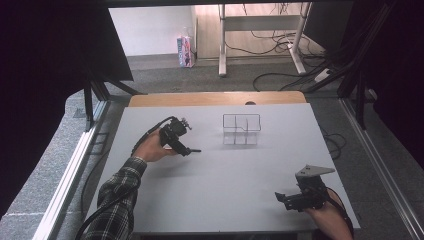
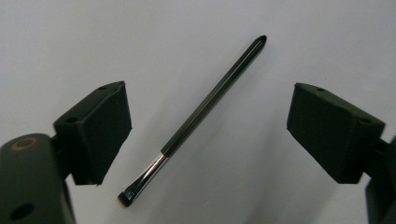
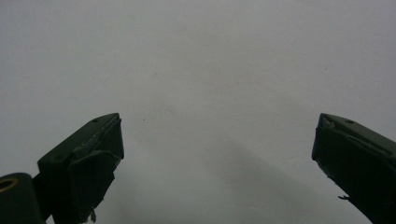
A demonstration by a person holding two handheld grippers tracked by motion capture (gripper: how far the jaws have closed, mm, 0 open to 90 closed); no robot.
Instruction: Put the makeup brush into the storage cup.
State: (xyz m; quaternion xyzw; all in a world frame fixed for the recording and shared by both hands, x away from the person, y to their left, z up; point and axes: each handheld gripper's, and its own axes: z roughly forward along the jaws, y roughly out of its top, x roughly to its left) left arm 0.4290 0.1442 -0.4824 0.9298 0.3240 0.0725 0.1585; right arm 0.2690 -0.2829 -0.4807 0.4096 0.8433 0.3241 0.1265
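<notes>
Grey carpet floor [image 1: 200, 77], white desk legs [image 1: 222, 45]

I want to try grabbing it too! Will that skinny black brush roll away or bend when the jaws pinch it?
The brush looks stiff: its thin handle lies perfectly straight on the table. The round, glossy handle might roll or slip if nudged. It is probably very light, being so slim between the left gripper's open jaws.

Glossy black brush [image 2: 212, 95], metal ferrule.

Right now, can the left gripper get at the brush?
Probably yes. The left gripper is open, its jaws on either side of the brush, which lies flat on the bare table with nothing between them.
</notes>
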